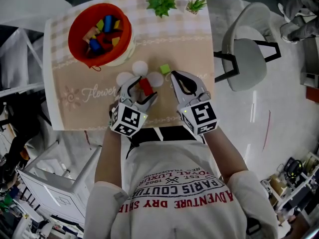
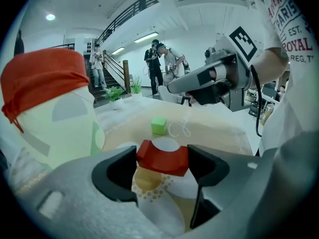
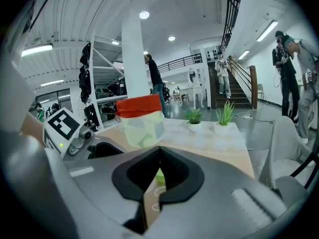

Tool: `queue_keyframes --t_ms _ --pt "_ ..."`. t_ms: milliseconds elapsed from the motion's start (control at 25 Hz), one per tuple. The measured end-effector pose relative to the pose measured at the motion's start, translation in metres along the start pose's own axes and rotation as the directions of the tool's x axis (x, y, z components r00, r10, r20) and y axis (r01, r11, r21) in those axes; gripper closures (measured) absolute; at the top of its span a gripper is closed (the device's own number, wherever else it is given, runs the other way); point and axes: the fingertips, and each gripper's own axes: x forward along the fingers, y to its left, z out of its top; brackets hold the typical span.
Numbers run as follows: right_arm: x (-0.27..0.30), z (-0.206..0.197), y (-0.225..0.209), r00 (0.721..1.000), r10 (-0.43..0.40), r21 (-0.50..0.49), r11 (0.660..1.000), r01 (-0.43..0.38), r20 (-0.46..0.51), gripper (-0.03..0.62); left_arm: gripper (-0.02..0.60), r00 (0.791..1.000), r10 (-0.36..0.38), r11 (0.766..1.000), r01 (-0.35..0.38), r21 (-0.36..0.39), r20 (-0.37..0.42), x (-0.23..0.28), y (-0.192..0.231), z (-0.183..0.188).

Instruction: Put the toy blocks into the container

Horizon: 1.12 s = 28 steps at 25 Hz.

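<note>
Left gripper (image 1: 141, 89) clamped on red block (image 1: 146, 85), frame centre; right gripper (image 1: 177, 77) jaws together | best lifted level toward container (image 1: 73, 31), upper left

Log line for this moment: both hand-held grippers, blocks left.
left hand-held gripper: shut on red arch-shaped toy block | right hand-held gripper: shut, empty | green toy cube: on beige mat | red round container: holds blocks

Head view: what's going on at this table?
A person works two hand-held grippers over a table. The left gripper is closed on a red block. The right gripper is shut and empty, close to a green cube that lies on the mat. The container at the far left already holds several blocks.
</note>
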Motion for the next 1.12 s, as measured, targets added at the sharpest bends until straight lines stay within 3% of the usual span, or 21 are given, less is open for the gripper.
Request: queue_keyframes --t_ms 440,760,1120 --pt "-0.002 0.067 0.026 0.996 0.000 -0.060 0.998 0.006 0.093 0.592 0.252 0.979 0.123 0.991 -0.128 0.023 0.163 -0.070 0.041 0.071" --pt "0.006 0.123 0.043 0.986 0.009 -0.113 0.993 0.011 0.169 0.592 0.252 0.941 0.213 0.971 -0.234 0.052 0.263 -0.124 0.085 0.116" --pt "0.026 0.160 0.048 0.980 0.014 -0.149 0.989 0.017 0.199 0.592 0.252 0.899 0.294 0.949 -0.316 0.015 0.326 -0.157 0.141 0.139"
